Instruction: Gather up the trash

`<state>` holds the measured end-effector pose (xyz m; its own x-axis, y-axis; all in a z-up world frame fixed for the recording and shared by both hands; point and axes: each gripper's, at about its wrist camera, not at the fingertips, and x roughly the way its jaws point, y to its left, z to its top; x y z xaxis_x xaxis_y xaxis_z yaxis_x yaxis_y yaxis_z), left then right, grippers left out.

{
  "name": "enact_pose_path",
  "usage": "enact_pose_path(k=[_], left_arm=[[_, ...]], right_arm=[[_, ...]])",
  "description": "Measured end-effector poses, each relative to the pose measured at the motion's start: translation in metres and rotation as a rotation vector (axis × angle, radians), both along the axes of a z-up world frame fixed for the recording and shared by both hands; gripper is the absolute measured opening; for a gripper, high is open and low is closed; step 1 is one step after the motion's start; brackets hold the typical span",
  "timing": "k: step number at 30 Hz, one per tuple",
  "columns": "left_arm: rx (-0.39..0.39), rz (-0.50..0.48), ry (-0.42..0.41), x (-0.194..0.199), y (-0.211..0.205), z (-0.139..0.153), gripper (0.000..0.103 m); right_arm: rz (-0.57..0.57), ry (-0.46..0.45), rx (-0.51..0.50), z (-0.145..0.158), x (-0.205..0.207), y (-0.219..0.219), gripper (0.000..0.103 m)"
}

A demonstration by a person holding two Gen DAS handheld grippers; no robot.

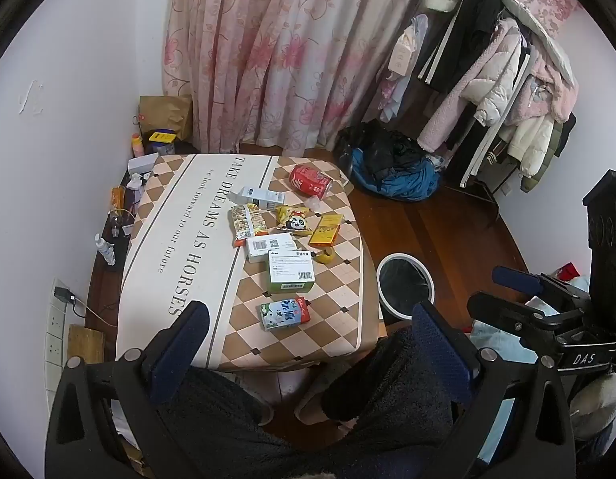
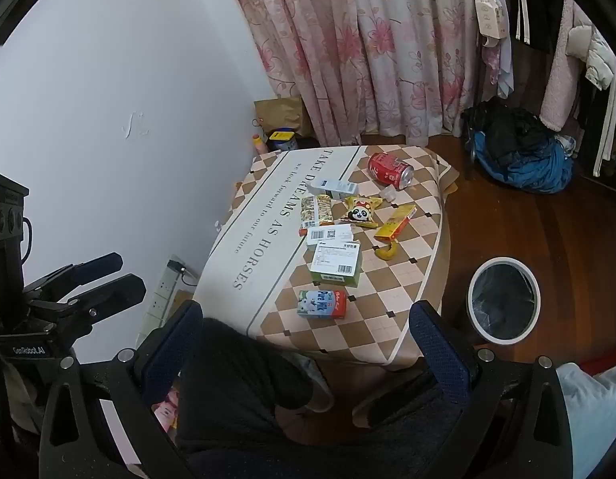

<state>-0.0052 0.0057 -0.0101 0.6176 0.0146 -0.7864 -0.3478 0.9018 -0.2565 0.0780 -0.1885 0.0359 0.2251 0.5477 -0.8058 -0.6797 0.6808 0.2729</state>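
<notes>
From the left wrist we see our left gripper (image 1: 308,343) spread wide and empty, well short of the milk carton (image 1: 284,313) on the table (image 1: 339,343); it is likely light and crushable, so we'd pinch its flat sides. From the right wrist, our right gripper (image 2: 308,343) is also apart, holding nothing, and the lined bin (image 2: 504,300) beside the table looks empty.

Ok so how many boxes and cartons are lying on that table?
5: milk carton nearest the edge; green-and-white box behind it; white barcode box partly under that; yellow-red box to the right; white-blue box near the can. Others may be hidden.
</notes>
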Motion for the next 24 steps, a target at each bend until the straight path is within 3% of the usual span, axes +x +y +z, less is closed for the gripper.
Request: enact_pose_path(k=[24], left_arm=[[-0.001, 0.001, 0.001, -0.0012, 0.0001, -0.0031, 0.103]], right_arm=[[-0.002, 0.005, -0.006, 0.0007, -0.0004, 0.0030, 0.103]])
